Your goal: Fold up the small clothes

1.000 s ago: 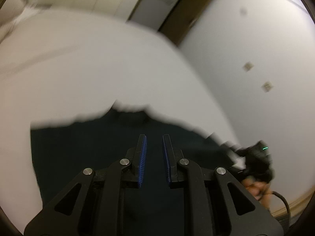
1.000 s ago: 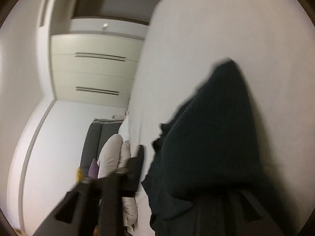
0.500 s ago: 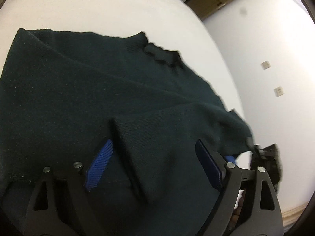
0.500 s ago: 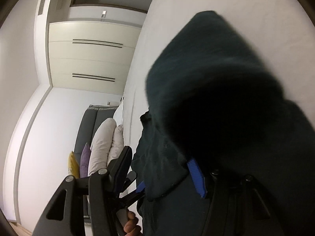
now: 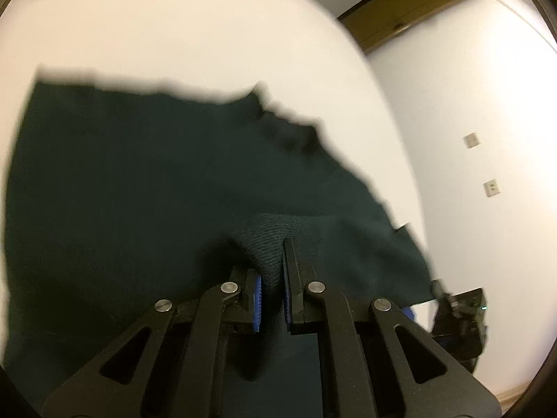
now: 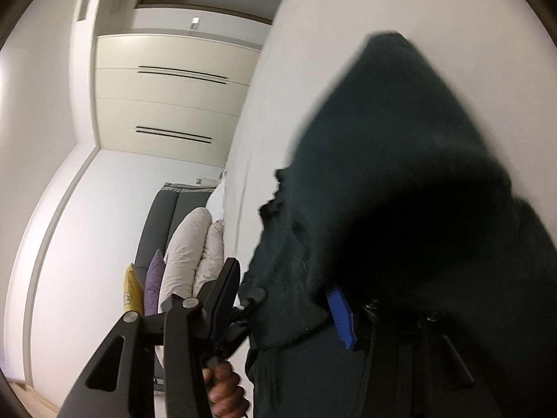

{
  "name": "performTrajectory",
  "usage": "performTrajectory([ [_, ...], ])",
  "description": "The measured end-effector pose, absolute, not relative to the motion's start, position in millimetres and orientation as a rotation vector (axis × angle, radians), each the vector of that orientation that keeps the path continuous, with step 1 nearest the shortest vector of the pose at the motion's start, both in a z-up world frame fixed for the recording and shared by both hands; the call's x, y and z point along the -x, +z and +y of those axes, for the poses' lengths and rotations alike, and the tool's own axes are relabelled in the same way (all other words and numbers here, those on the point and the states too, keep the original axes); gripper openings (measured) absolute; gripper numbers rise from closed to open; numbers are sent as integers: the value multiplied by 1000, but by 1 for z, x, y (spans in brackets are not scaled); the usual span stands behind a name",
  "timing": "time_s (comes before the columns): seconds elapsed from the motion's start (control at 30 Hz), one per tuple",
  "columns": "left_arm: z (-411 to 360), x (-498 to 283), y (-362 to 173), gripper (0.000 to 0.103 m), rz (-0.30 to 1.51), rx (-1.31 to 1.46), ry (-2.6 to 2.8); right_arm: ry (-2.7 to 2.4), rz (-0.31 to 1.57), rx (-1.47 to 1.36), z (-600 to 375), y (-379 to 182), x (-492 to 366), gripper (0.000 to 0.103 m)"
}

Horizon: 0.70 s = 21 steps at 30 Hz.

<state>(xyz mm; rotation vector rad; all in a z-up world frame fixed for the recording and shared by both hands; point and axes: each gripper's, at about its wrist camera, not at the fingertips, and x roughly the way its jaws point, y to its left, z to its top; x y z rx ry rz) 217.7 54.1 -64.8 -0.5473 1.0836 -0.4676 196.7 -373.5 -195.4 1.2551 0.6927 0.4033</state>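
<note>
Sweater (image 5: 132,188), dark green knit, spread on white bed (image 5: 174,24). My left tongs (image 5: 271,289) just closed, pinching raised fold at near edge. My right tongs (image 6: 289,299) half-spread, cloth draped between; grip unclear. Soft, limp, stretchy; best held at hem or cuff.

The dark green knitted sweater (image 5: 146,188) is matt, ribbed wool-like cloth, lying on the smooth white cloth bed cover (image 5: 174,28). On the sweater, the left gripper (image 5: 272,278) is matt black plastic with shiny round metal pins and ridged blue rubbery pads (image 5: 257,297). Beyond the cover, crumpled white cloth pillows (image 6: 189,250).
</note>
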Motion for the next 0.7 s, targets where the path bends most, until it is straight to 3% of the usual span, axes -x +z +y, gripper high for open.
performTrajectory([
  [0.23,57,-236,29,8,919,535,-558,431,566,-1236,-392,-163,-207,55],
  [0.33,49,-238,46,8,882,524,-587,452,541,-1234,-389,-159,-209,72],
  [0.57,65,-235,33,8,900,574,-584,498,540,-1353,-375,-191,-225,83],
  [0.63,71,-237,24,8,911,598,-565,369,637,-1297,-371,-196,-229,82],
  [0.7,69,-241,14,8,917,600,-554,288,601,-1272,-375,-193,-214,82],
])
